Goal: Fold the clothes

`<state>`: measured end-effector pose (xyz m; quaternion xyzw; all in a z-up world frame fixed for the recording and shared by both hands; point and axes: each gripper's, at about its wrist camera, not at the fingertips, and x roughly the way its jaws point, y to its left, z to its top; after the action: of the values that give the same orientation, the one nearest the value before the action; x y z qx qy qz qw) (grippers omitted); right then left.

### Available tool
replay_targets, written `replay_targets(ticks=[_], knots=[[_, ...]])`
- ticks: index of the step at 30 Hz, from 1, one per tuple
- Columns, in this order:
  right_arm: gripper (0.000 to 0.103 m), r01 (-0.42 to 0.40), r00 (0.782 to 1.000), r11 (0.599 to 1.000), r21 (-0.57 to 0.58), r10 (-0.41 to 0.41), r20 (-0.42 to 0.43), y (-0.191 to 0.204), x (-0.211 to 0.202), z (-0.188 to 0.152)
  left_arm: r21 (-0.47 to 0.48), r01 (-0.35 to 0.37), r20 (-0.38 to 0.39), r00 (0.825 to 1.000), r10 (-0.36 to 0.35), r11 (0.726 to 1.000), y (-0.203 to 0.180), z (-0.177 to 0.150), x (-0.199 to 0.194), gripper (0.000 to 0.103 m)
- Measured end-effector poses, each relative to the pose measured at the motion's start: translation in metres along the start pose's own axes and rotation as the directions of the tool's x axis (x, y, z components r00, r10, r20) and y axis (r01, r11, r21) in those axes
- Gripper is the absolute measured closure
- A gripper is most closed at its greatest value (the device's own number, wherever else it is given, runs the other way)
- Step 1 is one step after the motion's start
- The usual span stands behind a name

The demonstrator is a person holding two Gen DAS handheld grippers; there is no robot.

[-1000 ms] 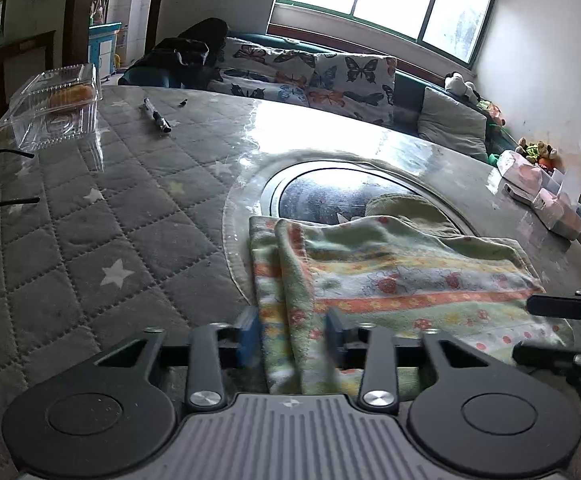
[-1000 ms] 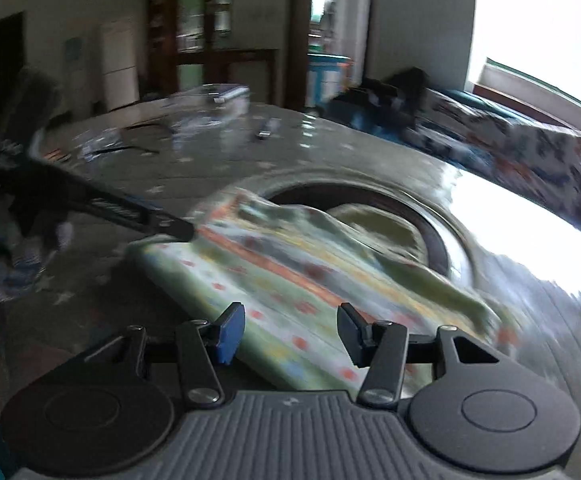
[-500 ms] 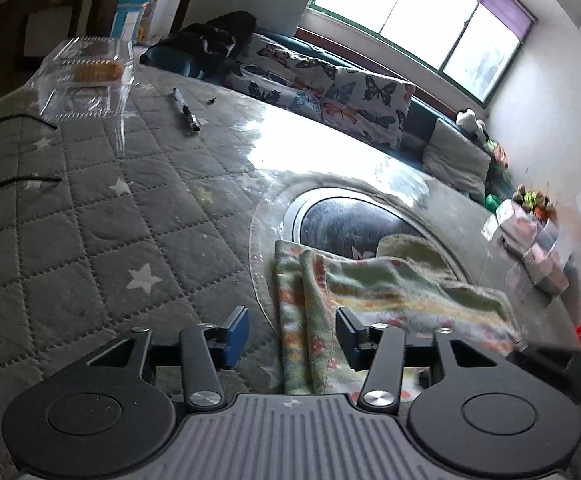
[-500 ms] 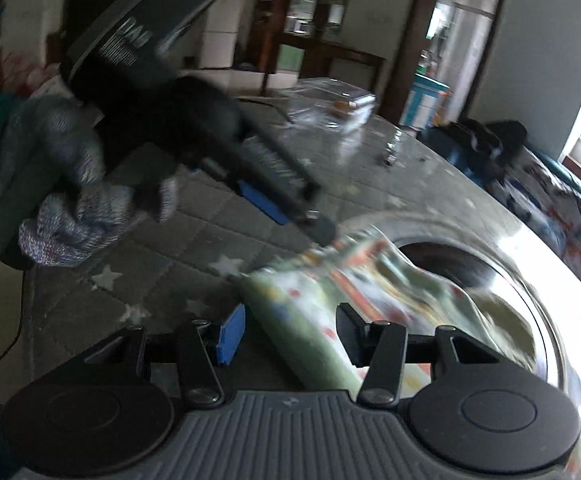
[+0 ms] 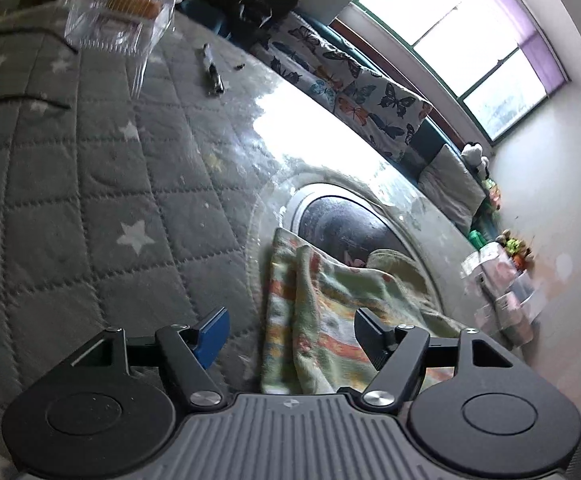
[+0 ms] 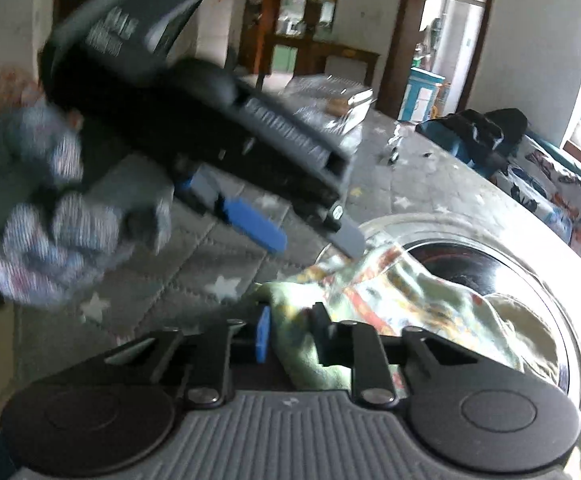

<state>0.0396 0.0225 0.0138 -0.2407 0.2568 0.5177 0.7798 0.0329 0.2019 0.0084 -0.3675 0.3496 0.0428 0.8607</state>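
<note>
A pale green garment with orange and red patterned stripes (image 5: 322,312) lies folded on the table by a dark round glass inset (image 5: 342,224). My left gripper (image 5: 290,336) is open wide above its near edge, empty. In the right wrist view the same garment (image 6: 402,300) has a corner between the fingers of my right gripper (image 6: 290,334), which is shut on it. The left gripper (image 6: 310,236) shows there too, held in a gloved hand, fingers spread just above the cloth's far corner.
A grey quilted star-print cover (image 5: 70,184) lies over the table. A clear plastic food box (image 5: 122,16) and a marker pen (image 5: 214,72) lie at the far left. Small boxes (image 5: 502,288) stand at the right edge. A butterfly-print sofa (image 5: 354,80) runs behind.
My left gripper opened wide and lifted back from the garment's edge. My right gripper moved left to the garment's near corner and closed on it.
</note>
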Motion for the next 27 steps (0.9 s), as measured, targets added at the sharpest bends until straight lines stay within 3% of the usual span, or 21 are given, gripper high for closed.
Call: replay_targets(ticks=[11,14,16,19,22,27], knots=[[0.089,-0.007,0.996,0.995,0.103,-0.003,0.093,-0.017,-0.035,0.001,-0.161,0.067,-0.058,0.995,-0.077,0.985,-0.004,0.003,0.019,0.031],[0.089,-0.019,0.996,0.994,0.108,0.009,0.094,-0.017,-0.036,-0.003,-0.168,0.064,-0.071,0.995,-0.077,0.984,-0.006,0.0,0.025,0.047],[0.089,-0.027,0.996,0.994,0.108,0.017,0.092,-0.017,-0.035,-0.004,-0.172,0.06,-0.083,0.994,-0.076,0.983,-0.007,-0.002,0.029,0.066],[0.087,-0.034,0.996,0.992,0.122,0.023,0.092,-0.019,-0.037,-0.006,-0.177,0.054,-0.094,0.993,-0.072,0.983,-0.005,-0.004,0.034,0.082],[0.078,-0.022,0.995,0.989,0.146,0.008,0.099,-0.025,-0.045,-0.011,-0.167,0.046,-0.093,0.994,-0.062,0.985,-0.003,-0.005,0.035,0.084],[0.073,0.069,0.992,0.975,0.211,-0.09,0.09,-0.044,-0.065,-0.028,-0.151,0.044,-0.093,0.994,-0.058,0.988,-0.003,-0.005,0.034,0.085]])
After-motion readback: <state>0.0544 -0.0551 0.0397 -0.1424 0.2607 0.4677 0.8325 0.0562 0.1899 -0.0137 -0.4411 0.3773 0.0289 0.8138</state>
